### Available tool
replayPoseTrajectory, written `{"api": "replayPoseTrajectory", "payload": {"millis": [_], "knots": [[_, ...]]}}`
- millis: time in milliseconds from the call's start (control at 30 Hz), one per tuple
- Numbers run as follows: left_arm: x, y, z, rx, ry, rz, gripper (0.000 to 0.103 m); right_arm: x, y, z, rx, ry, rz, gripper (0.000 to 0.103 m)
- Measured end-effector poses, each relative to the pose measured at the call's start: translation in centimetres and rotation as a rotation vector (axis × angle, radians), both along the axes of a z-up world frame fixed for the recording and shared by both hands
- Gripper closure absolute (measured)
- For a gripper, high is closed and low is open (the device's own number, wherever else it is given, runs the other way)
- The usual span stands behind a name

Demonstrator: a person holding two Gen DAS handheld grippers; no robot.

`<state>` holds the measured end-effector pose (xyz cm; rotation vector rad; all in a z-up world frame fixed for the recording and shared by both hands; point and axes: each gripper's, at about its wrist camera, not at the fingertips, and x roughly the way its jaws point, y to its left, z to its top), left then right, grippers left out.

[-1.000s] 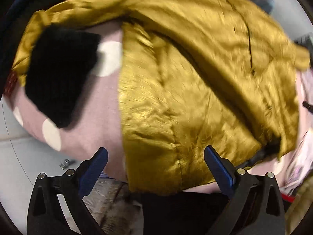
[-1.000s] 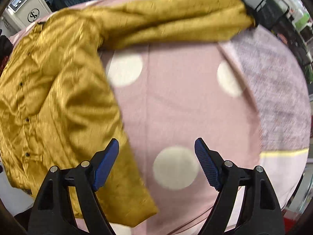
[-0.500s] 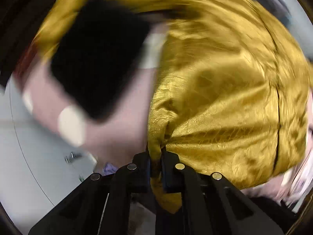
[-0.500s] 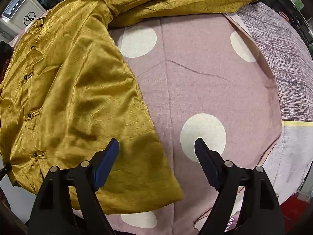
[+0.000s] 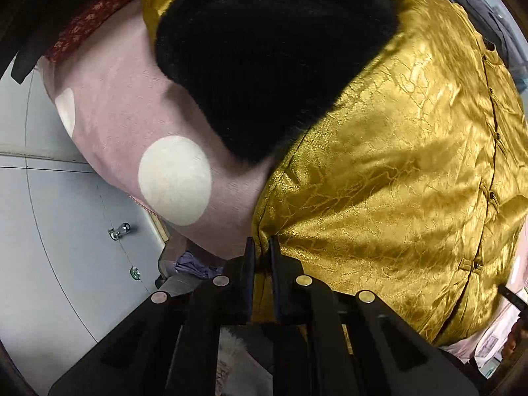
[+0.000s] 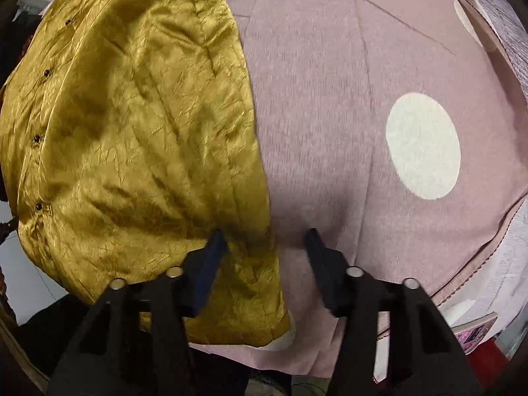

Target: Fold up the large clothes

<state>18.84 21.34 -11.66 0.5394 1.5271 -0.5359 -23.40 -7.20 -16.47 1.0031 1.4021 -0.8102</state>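
Lying spread out and wrinkly on top of a pink cover (image 6: 330, 115) with big white dots (image 6: 422, 147): the shiny gold shirt (image 6: 132, 132), filling the left side of the right wrist view, with a row of small dark buttons (image 6: 37, 138) running down near its far left edge. Reaching with its bottom corner almost to the near edge of the cover. Pinching a fold at the gold shirt's edge tight with the left claw (image 5: 260, 254), both fingers squeezed together on the cloth and pointing down. Standing over the shirt's other side edge with the right claw (image 6: 264, 241), jaws having just been closing but not squeezing anything, one finger over the gold cloth, the other over the bare pink cover, the shirt's edge lying between them. Lying on the pink cover and touching the top of the shirt in the left wrist view: a fuzzy black cloth (image 5: 270, 49). Peeking out past that, at the far edge: a dark red patterned cloth (image 5: 89, 23). Showing down beside the cover: a grey floor (image 5: 49, 231).
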Motion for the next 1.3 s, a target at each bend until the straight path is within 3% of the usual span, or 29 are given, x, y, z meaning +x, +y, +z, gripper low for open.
{"api": "replayPoseTrajectory", "payload": {"millis": [33,100,333,433,533,567,667,700,767,867,933,1067,1167,1300], "knots": [[-0.1,-0.1,0.1,-0.003,0.007,-0.008,0.094,-0.1,0.4,0.2,0.015,-0.035,-0.007,0.087],[0.1,0.1,0.1,0.004,0.003,-0.043,0.094,-0.4,1.1,0.8,0.011,-0.061,-0.026,0.095],[-2.1,-1.2,-0.3,0.067,-0.006,-0.182,0.094,-2.4,4.3,1.4,0.055,-0.058,-0.066,0.096],[-1.9,-0.4,-0.8,0.089,0.014,-0.165,0.092,-1.8,5.6,1.0,0.072,-0.023,-0.037,0.096],[-1.3,-0.2,-1.0,0.102,0.014,-0.135,0.080,-1.2,5.5,0.6,0.063,0.013,-0.056,0.094],[-1.3,-0.5,-0.9,0.111,0.006,-0.136,0.078,-1.1,5.6,0.5,0.069,0.023,-0.072,0.089],[-1.1,-1.0,0.2,0.119,-0.055,-0.164,0.058,-0.6,5.2,0.9,0.061,0.064,-0.074,0.078],[-1.1,-1.4,0.9,0.106,-0.075,-0.173,0.050,-0.2,4.9,1.2,0.046,0.094,-0.064,0.067],[-1.3,-2.1,3.1,0.047,-0.109,-0.198,0.041,-0.3,5.0,2.4,-0.004,0.141,-0.052,0.057],[-1.8,-3.4,5.7,-0.004,-0.152,-0.253,0.031,0.7,3.8,5.1,-0.086,0.157,-0.067,0.055],[-2.2,-5.2,7.9,-0.041,-0.213,-0.304,0.021,1.7,2.9,6.8,-0.123,0.117,-0.090,0.048],[-3.1,-9.2,9.1,-0.088,-0.238,-0.364,0.016,6.4,2.0,9.0,-0.164,0.044,-0.006,0.043],[-5.7,-12.4,7.8,-0.122,-0.204,-0.434,0.016,11.2,2.5,9.2,-0.183,0.039,0.139,0.031],[-10.1,-16.8,5.1,-0.149,-0.103,-0.557,0.014,16.7,3.9,8.1,-0.204,0.079,0.308,0.027]]}}
